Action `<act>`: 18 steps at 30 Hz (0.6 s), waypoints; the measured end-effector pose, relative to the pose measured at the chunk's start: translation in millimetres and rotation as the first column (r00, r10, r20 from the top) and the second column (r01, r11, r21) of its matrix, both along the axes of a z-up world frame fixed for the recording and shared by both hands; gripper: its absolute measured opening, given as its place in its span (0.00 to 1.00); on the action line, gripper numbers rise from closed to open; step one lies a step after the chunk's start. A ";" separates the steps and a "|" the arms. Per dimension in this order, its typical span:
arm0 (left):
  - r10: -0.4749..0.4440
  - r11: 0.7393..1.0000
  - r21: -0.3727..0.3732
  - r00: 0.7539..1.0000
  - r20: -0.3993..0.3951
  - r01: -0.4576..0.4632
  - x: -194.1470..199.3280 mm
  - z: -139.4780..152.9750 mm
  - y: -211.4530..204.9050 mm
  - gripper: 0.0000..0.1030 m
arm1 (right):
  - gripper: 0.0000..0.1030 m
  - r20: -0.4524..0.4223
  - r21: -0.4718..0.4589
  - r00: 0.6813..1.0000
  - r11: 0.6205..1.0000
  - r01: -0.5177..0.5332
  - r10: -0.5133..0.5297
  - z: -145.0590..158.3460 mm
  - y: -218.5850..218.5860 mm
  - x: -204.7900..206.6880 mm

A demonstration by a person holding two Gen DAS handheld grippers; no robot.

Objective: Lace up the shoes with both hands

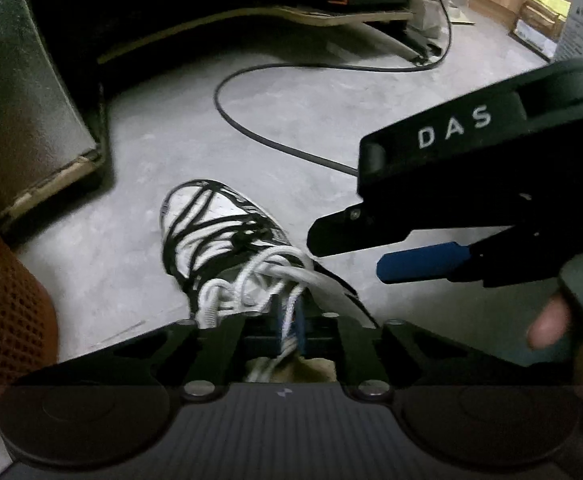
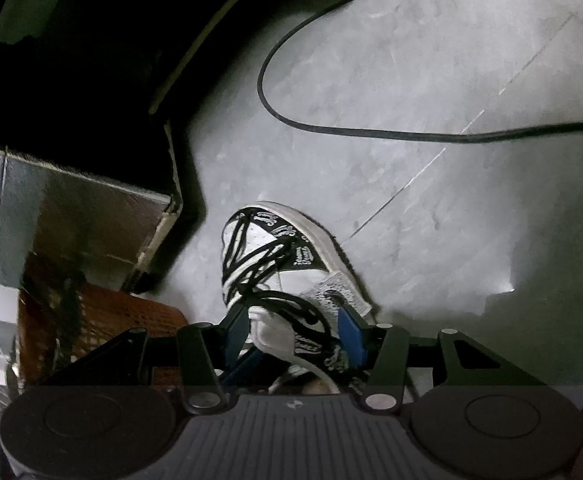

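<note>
Left gripper (image 1: 290, 322) clenched on white lace (image 1: 267, 276), seen only in left view; right gripper (image 2: 291, 334) spread around sneaker (image 2: 279, 256). Black cable (image 2: 371, 130) loops upper frame.

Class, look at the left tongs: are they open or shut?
Shut. The left tongs have blue pads pinched together on a white lace above the shoe.

Floor (image 2: 431, 80) smooth matt concrete; lace (image 1: 251, 280) woven cloth – tongs (image 1: 289, 328) matt plastic.
</note>
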State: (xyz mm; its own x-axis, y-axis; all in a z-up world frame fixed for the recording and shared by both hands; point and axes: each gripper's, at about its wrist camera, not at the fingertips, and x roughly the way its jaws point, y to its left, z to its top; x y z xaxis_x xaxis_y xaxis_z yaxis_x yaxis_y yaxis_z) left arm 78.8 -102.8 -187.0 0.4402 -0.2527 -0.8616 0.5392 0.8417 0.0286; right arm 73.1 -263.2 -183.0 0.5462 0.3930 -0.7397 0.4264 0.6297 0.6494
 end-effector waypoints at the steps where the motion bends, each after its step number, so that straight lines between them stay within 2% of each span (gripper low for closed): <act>1: -0.019 1.000 0.012 1.000 0.003 0.019 -0.7 -0.7 -1.0 0.04 | 0.52 0.000 -0.008 1.000 1.000 -0.009 0.009 0.2 1.1 0.3; 5: -0.078 0.996 0.043 0.997 0.029 0.076 -9.5 0.8 -9.6 0.03 | 0.52 -0.001 -0.048 0.998 0.997 -0.065 0.065 2.1 8.5 1.9; 11: -0.048 0.999 0.016 0.999 0.018 0.048 -9.6 2.8 0.1 0.03 | 0.52 -0.017 -0.154 0.980 0.968 -0.196 0.196 6.4 28.1 7.8; 18: -0.040 0.999 0.032 0.999 0.019 0.040 -15.6 3.1 7.8 0.03 | 0.52 -0.052 -0.221 0.968 0.943 -0.250 0.245 -0.2 37.5 10.8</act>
State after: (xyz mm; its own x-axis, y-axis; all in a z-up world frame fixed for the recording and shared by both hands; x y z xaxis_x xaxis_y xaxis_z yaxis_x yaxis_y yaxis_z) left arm 63.1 -95.0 -183.9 0.4468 -0.2431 -0.8610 0.5717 0.8178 0.0658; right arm 83.9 -225.6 -183.2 0.4339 0.3366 -0.8357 0.2522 0.8451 0.4713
